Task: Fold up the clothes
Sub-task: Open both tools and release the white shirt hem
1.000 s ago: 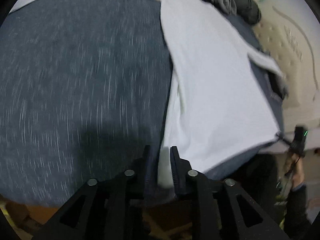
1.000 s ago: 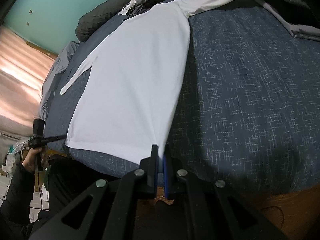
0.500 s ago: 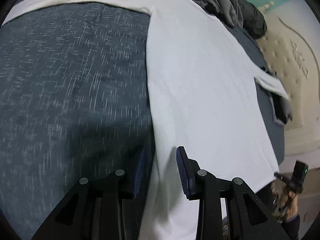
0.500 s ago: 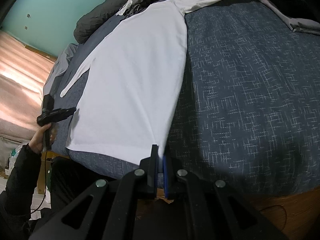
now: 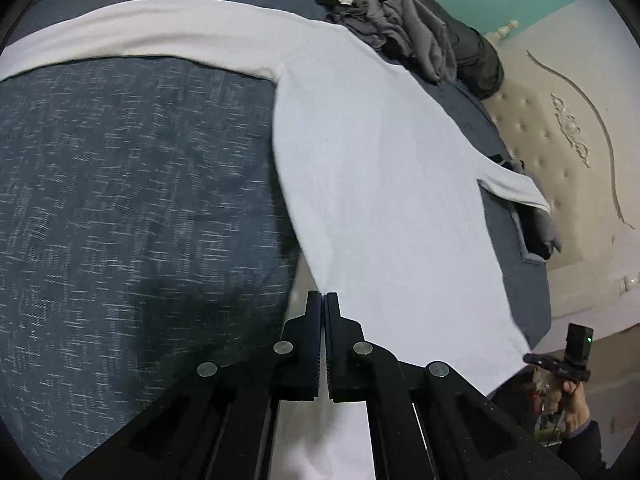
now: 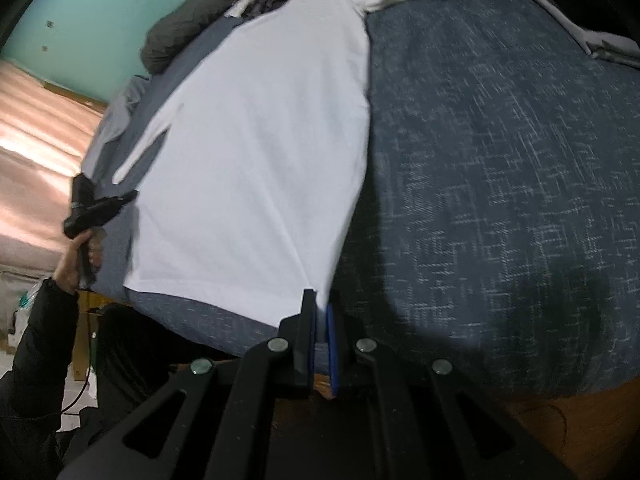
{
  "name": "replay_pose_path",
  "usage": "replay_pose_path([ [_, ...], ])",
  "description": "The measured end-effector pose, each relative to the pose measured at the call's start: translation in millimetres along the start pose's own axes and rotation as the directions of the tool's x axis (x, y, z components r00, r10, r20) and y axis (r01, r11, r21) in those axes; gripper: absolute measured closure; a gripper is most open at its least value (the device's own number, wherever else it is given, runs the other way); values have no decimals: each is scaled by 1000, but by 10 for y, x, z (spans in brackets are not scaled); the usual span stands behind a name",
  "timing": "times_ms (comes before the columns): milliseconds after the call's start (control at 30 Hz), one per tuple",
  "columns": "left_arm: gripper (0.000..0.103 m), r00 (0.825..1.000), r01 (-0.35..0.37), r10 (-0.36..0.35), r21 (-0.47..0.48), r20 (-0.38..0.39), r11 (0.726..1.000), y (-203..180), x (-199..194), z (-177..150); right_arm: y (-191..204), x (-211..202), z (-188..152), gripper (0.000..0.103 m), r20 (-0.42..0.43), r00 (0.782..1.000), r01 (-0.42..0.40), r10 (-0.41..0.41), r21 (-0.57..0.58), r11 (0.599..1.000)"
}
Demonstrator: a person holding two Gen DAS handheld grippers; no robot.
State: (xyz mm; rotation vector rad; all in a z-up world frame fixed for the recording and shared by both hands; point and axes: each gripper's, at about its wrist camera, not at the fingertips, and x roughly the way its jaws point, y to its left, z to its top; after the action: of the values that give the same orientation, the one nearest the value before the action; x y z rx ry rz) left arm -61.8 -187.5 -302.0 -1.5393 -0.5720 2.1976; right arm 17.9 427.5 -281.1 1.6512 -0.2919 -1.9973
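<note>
L tongs pinch shirt hem | R tongs pinch hem corner

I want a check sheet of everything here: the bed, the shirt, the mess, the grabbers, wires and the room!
Surface: dark blue speckled bedspread, wooden frame below.
Job's things: white long-sleeved shirt spread flat, sleeves out.
Clutter: heap of grey and dark clothes beyond the collar.
Grippers: left gripper shut on the hem; right gripper shut on a hem corner.
Cables: thin cord below a sleeved hand.
Surroundings: teal wall, cream tufted headboard.
</note>
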Motion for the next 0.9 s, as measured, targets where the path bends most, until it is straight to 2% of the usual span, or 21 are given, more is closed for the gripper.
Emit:
replay_pose_path([
  [67, 102, 1000, 2, -2, 8, -12, 1000, -66, 42, 9, 8, -31, 39, 92, 8, 998, 58, -58, 8, 998],
  [133, 102, 1000, 2, -2, 17, -23, 1000, -80, 63, 41, 32, -125, 135, 78, 53, 995, 89, -90, 13, 996],
  [200, 102, 1000, -1, 1, 5, -13, 1000, -30, 71, 94, 99, -200, 282, 71, 114, 988, 98, -100, 24, 995],
  [267, 101, 1000, -9, 9, -17, 5, 1000, 40, 80, 142, 189, -247, 448, 71, 177, 980, 90, -95, 32, 995],
  [367, 100, 998, -54, 57, -74, 38, 996, 215, 109, 243, 413, -43, 665, 70, 204, 978, 39, -42, 15, 999],
  [500, 99, 988, -148, 152, -102, 37, 984, 382, 223, 388, 711, 229, 955, 70, 240, 970, -28, 30, -9, 1000],
  [633, 99, 974, -224, 225, -72, 12, 972, 380, 407, 514, 1009, 501, 1244, 70, 273, 957, -95, 101, -36, 995],
  [700, 99, 969, -245, 245, -41, 10, 969, 326, 479, 558, 1157, 637, 1385, 70, 289, 948, -128, 137, -51, 990],
  [900, 99, 970, -244, 244, 5, 4, 970, 130, 651, 687, 1215, 982, 1355, 70, 282, 928, -242, 242, -35, 970],
])
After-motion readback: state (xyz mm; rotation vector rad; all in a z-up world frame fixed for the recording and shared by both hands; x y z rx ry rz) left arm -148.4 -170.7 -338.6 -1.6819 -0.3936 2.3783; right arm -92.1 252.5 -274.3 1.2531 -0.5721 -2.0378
